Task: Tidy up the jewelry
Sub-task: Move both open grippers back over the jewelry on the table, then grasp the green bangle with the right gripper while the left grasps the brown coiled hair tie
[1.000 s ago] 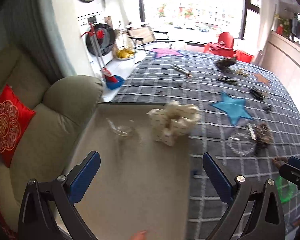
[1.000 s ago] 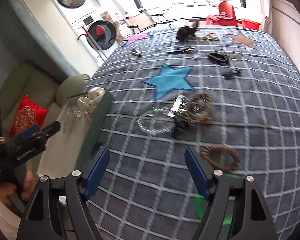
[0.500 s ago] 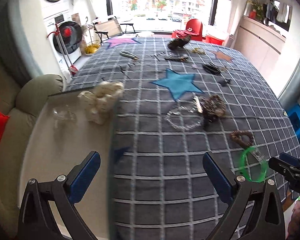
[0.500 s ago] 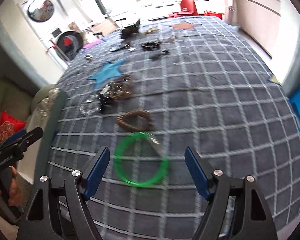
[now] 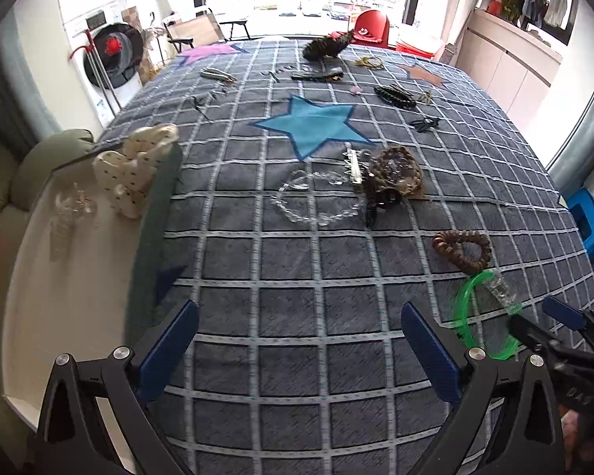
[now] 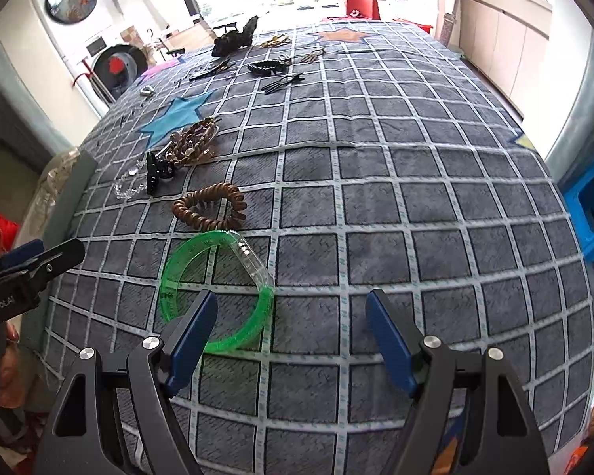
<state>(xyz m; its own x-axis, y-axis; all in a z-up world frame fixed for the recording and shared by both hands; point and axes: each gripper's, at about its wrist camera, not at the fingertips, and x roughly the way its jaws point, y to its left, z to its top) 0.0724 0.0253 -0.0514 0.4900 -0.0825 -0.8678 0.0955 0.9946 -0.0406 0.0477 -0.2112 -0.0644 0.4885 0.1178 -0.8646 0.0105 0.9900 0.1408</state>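
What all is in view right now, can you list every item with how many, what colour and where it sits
green bangle: one, translucent green with a clear clasp, near edge of the cloth by the right gripper
brown coil hair tie: one, brown, just beyond the bangle
clear bead bracelet: one, transparent, centre of the cloth
braided brown band: one, brown, right of the bead bracelet, beside a black claw clip
blue star patch: one, blue, mid cloth
checked cloth: one, grey with white lines, covering the surface
cream scrunchie: one, cream, dotted, in the tray
tray: one, pale, left of the cloth
small dark clips and ties: several, far end, too small to count
left gripper: open, empty
right gripper: open, empty
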